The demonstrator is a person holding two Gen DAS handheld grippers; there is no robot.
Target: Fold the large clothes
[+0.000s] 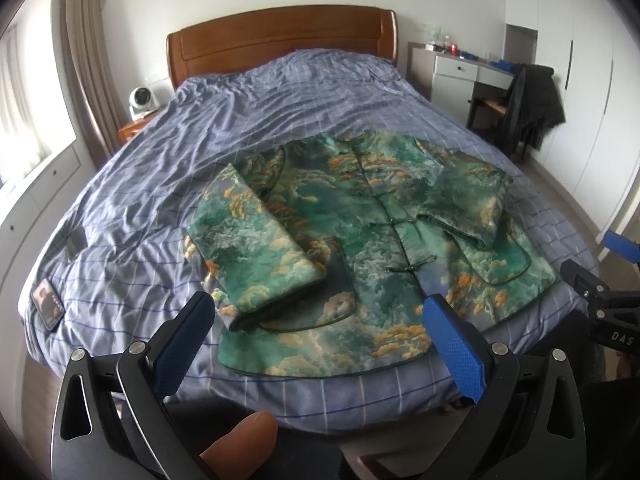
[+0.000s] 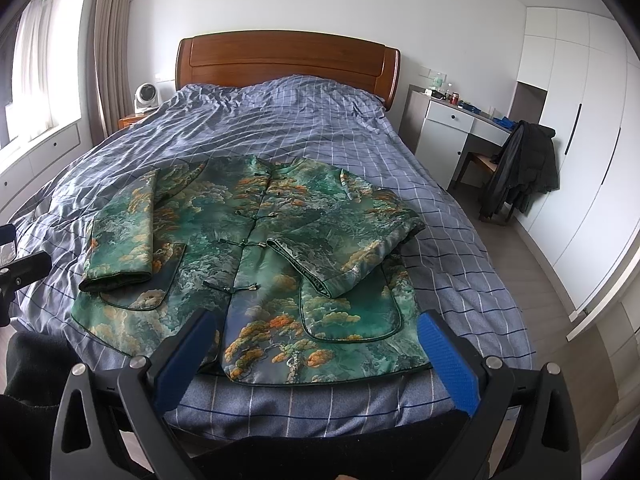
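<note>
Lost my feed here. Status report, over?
Left gripper and right gripper both open, empty, short of the hem. Green jacket flat on the bed, both sleeves folded in. Nothing blocking.

Bedroom: bed with blue checked cover, wooden headboard; white walls; curtained window at left, daylit; white counter with drawers; dark coat on chair; white wardrobes; small fan.

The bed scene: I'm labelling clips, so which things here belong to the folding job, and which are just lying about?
Job:
green patterned jacket
bed
left gripper, open
right gripper, open

Lying about:
phone
white fan
black coat on the chair
desk clutter
</note>
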